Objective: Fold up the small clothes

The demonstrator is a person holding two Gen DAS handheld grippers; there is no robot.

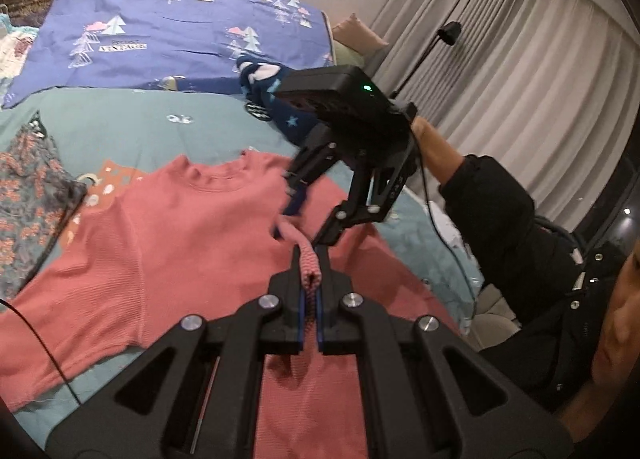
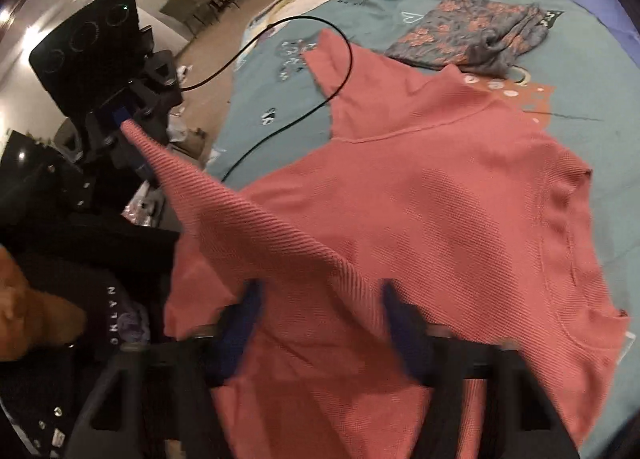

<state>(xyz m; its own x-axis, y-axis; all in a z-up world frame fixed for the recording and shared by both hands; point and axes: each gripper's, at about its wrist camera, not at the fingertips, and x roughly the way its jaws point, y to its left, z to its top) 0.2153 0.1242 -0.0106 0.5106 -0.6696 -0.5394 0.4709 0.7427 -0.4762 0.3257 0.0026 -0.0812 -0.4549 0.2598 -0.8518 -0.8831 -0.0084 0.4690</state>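
A bed (image 1: 132,127) with a teal cover fills both views, and every place here is given relative to it. The largest garment, a pink shirt (image 1: 168,235), lies mostly flat across the middle of the bed, collar toward the far side, one sleeve spread out toward the near edge. The fold seems only just begun: the body is open and unfolded, and one corner of it is lifted off the bed in a taut ridge. At the head of the bed lies a purple sheet (image 1: 168,19) printed with trees. A grey floral garment (image 2: 472,35) sits crumpled on the bed beside the shirt's collar, seemingly unfolded, and a dark blue piece with stars (image 1: 276,99) lies bunched near the purple sheet. So, by my judgement, no item is finished and nearly all the work remains. No basket, box or other container shows in either view. The left gripper (image 1: 311,279) is clamped tight on a pinch of the pink fabric, raised above the bed. The right gripper (image 2: 320,323) hovers over the shirt with its blurred blue pads wide apart, straddling the lifted ridge and gripping nothing. A black cable (image 2: 280,71) loops over the shirt's sleeve.
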